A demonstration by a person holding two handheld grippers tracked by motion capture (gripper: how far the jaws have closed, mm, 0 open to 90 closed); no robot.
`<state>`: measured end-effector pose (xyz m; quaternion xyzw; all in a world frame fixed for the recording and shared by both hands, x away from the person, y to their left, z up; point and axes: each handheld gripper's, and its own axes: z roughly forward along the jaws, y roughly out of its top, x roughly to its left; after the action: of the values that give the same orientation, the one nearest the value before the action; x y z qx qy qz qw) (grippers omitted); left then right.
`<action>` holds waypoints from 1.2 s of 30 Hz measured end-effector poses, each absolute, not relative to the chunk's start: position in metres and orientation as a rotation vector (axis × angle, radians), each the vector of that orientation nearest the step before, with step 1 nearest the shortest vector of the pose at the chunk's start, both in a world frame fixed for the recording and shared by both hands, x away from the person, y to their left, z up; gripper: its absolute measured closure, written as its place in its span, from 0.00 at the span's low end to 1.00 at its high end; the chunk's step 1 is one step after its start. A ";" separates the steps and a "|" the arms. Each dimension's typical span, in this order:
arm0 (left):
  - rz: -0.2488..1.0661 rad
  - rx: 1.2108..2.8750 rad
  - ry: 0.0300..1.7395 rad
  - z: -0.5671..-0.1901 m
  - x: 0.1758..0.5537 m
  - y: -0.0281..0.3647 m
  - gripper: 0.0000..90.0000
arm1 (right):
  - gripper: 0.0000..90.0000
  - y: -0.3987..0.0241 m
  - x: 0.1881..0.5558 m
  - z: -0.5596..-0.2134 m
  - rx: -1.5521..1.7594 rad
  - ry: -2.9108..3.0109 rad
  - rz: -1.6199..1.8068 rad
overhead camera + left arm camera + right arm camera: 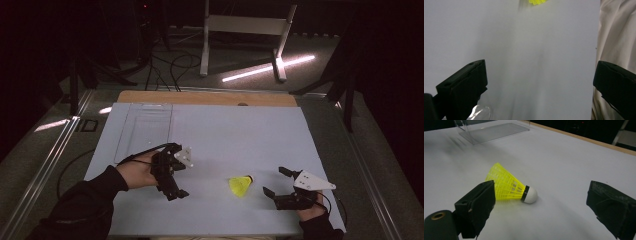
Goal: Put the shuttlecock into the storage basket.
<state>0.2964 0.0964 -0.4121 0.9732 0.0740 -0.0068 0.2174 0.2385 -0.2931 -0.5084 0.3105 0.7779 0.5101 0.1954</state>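
On the white mat [210, 130], near its front edge, a yellow shuttlecock [240, 185] lies on its side, white cork away from you. Your right gripper [276, 182] sits just right of it, jaws wide apart, nothing between them. Your left gripper [176, 186] hovers left of the shuttlecock, jaws also apart and empty, with bare mat between. A clear box [145, 131] rests toward the mat's far left edge, well apart from both. Open mat spreads beyond the shuttlecock to the wooden table edge [207, 98].
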 end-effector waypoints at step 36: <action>-0.152 2.724 0.408 -0.456 0.314 0.009 0.00 | 0.10 -0.294 0.239 -0.509 0.881 2.178 1.441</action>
<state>0.3144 0.0085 -0.4555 0.9694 0.1452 -0.0539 0.1905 0.2388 -0.2941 -0.5086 0.3138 0.7756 0.5131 0.1917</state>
